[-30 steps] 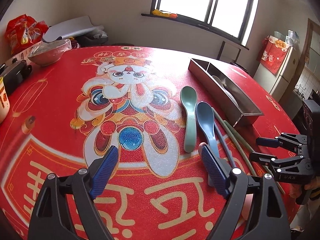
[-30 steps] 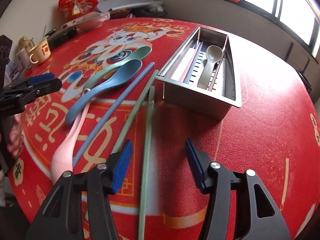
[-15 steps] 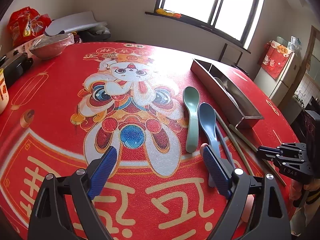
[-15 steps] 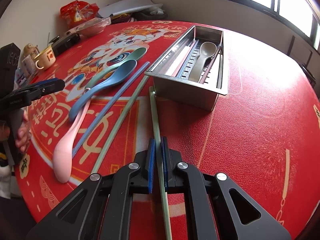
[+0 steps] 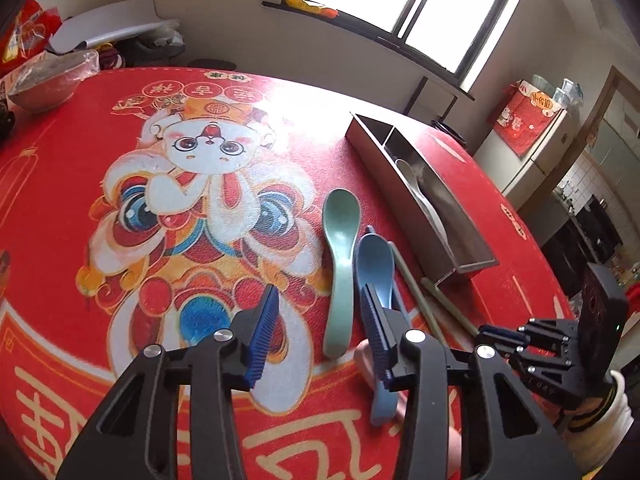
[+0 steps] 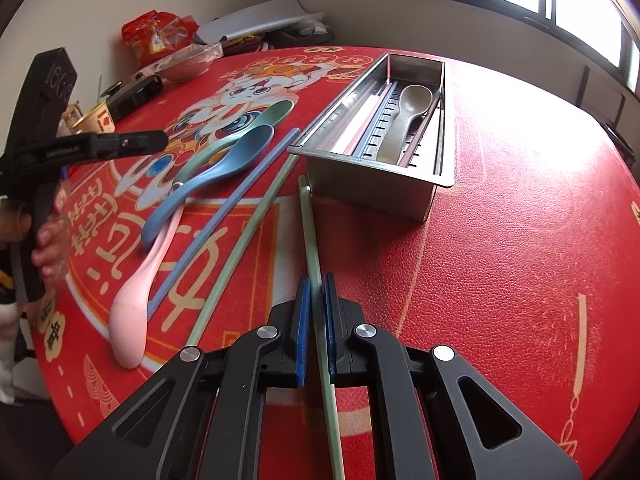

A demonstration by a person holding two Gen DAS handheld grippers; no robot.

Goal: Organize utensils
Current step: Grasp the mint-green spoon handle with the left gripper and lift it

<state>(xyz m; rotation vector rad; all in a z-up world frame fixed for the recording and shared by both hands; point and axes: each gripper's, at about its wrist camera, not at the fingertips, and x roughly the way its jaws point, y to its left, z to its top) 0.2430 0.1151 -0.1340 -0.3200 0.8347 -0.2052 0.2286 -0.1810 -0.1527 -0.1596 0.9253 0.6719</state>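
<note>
My right gripper [image 6: 316, 292] is shut on a light green chopstick [image 6: 310, 232] whose far tip lies near the steel utensil tray [image 6: 376, 172]. A second green chopstick [image 6: 248, 240], a blue chopstick [image 6: 232, 208], a blue spoon [image 6: 224, 168], a green spoon [image 6: 256, 124] and a pink spoon [image 6: 136, 304] lie left of it on the red cloth. The tray holds a beige spoon [image 6: 404, 120] and chopsticks. My left gripper [image 5: 320, 320] is open above the green spoon [image 5: 340, 248] and blue spoon [image 5: 374, 264]. The right gripper [image 5: 504, 336] shows at the lower right of the left wrist view.
A bowl wrapped in plastic [image 5: 44, 80], a red bag [image 6: 156, 36] and a mug [image 6: 92, 120] stand at the table's far side. The round table's edge [image 6: 600, 400] is close on the right. A window is behind the table.
My right gripper has shut on the green chopstick and holds it. My left gripper has narrowed and moved forward toward the green and blue spoons.
</note>
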